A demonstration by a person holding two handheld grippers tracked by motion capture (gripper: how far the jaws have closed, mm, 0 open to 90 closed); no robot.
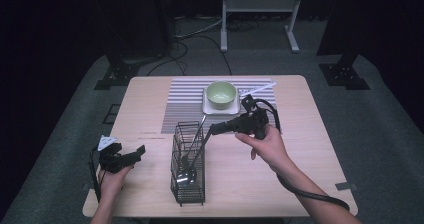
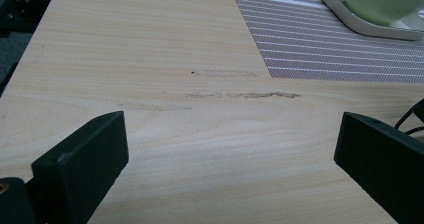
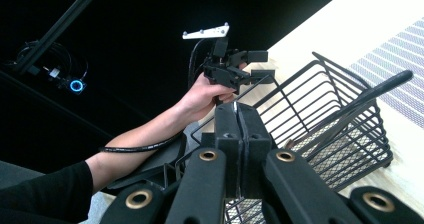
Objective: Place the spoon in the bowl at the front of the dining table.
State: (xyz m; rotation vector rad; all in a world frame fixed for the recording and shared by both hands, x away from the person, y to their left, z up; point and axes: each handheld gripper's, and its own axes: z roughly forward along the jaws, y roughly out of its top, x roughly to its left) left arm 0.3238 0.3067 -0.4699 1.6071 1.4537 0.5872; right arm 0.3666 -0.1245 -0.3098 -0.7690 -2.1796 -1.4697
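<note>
Left side: where the pale wood-grain bench [image 1: 150, 89] lies bare, the left gripper [image 1: 131, 154] rests low near the front left corner, its blocky black jaws spread wide with nothing between them; scuffed streaks mark the wood ahead of it.
Basket: a tall, narrow black wire basket [image 1: 188, 184] stands upright near the front middle, with thin rod sides and a finer mesh floor.
Ladle: a long ladle [image 1: 187, 176], its dark slim handle leaning up out of the basket and its shiny rounded bowl down on the mesh.
Right gripper: the right gripper [image 1: 216, 129] reaches in level from the right, its jaws clenched flat together beside the top of the ladle handle; whether they pinch the handle I cannot tell.
Behind: a grey striped woven mat [image 1: 185, 99] carries a square white plate [image 1: 208, 107] with a smooth round green bowl [image 1: 221, 94]; a white stick-like utensil [image 1: 257, 89] lies just right of it.
Obstacles: the basket's wire rim closes around the ladle on all sides.
Open room: bare wood on the right and along the front edge.
</note>
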